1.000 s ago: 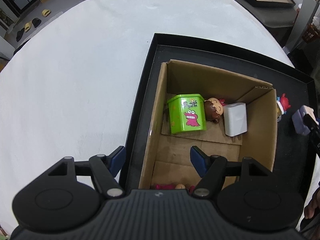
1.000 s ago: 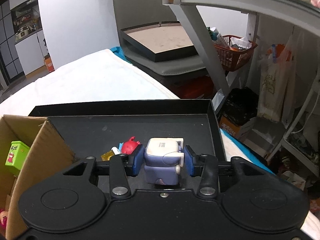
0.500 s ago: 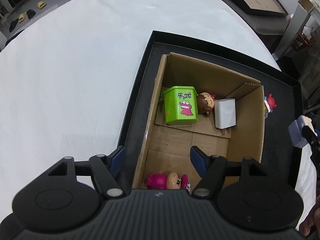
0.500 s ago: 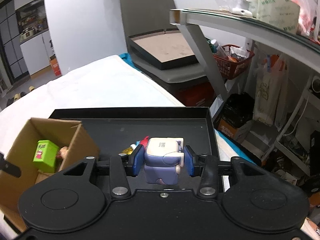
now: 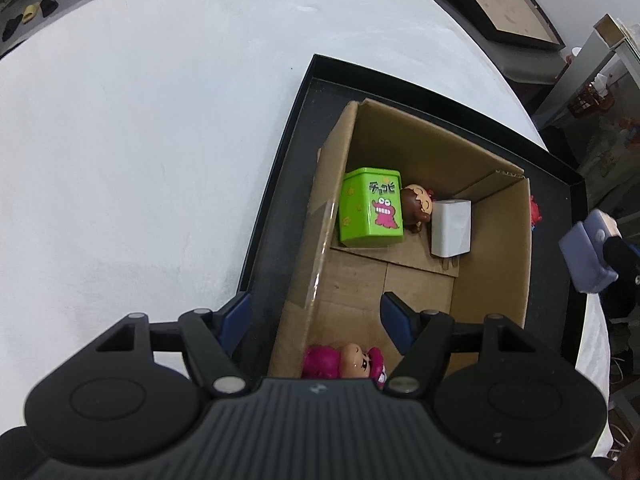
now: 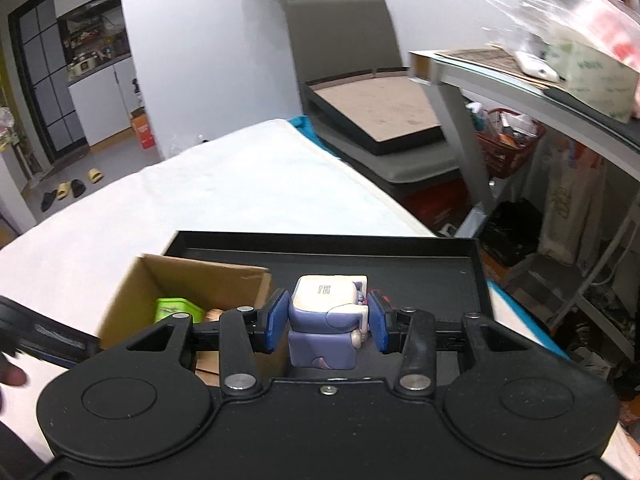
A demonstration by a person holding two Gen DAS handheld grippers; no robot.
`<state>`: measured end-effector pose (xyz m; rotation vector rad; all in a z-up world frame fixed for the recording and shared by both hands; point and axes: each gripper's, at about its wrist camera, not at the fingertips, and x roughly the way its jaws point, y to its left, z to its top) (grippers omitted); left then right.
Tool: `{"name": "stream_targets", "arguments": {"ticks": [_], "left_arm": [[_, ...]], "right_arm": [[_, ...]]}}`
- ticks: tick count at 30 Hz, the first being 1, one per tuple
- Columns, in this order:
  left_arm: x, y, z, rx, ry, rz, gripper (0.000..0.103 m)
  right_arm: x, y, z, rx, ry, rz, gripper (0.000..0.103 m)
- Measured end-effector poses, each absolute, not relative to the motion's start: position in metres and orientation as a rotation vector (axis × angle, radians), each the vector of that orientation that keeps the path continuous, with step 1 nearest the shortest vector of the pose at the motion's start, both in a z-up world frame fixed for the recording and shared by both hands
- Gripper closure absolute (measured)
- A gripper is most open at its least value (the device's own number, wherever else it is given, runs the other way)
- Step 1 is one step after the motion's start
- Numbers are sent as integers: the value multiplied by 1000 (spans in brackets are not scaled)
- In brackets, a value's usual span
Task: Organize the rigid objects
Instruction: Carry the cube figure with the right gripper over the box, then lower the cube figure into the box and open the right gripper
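A cardboard box (image 5: 492, 264) stands in a black tray (image 5: 280, 184) on a white table. In the box lie a green tin (image 5: 370, 214), a brown-haired figure (image 5: 416, 208), a white cube (image 5: 451, 227) and a pink-haired doll (image 5: 344, 362). My left gripper (image 5: 316, 320) is open and empty above the box's near left wall. My right gripper (image 6: 325, 322) is shut on a purple and white toy (image 6: 326, 320), held above the tray beside the box (image 6: 188, 280); the toy also shows in the left wrist view (image 5: 586, 258).
A red figure (image 5: 536, 214) lies on the tray right of the box. A second black tray (image 6: 380, 120) sits on a chair behind the table. A glass shelf unit (image 6: 540, 92) with bags stands to the right. White tablecloth (image 5: 140, 140) spreads left.
My right gripper has risen and moved left toward the box with the toy. My left gripper has pulled back and up; the pink-haired doll has come into view.
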<state>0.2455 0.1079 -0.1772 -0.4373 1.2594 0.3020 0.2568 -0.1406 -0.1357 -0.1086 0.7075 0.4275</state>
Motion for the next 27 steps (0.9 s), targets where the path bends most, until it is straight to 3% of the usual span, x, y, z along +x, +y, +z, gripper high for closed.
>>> {"name": "stream_targets", "arguments": {"ticks": [11, 14, 19, 21, 27], "left_arm": [[244, 120, -192, -468, 1298, 244, 39], [244, 126, -196, -495, 1312, 228, 46], [242, 131, -206, -534, 1347, 207, 71], [242, 132, -209, -534, 1366, 202, 77], [242, 133, -211, -542, 1375, 191, 81]], "right_arm": [[249, -94, -125, -111, 783, 517, 61], [248, -80, -128, -116, 810, 543, 61], [247, -57, -141, -134, 869, 567, 61], [246, -49, -147, -138, 890, 573, 61], [243, -31, -162, -134, 950, 589, 61]]}}
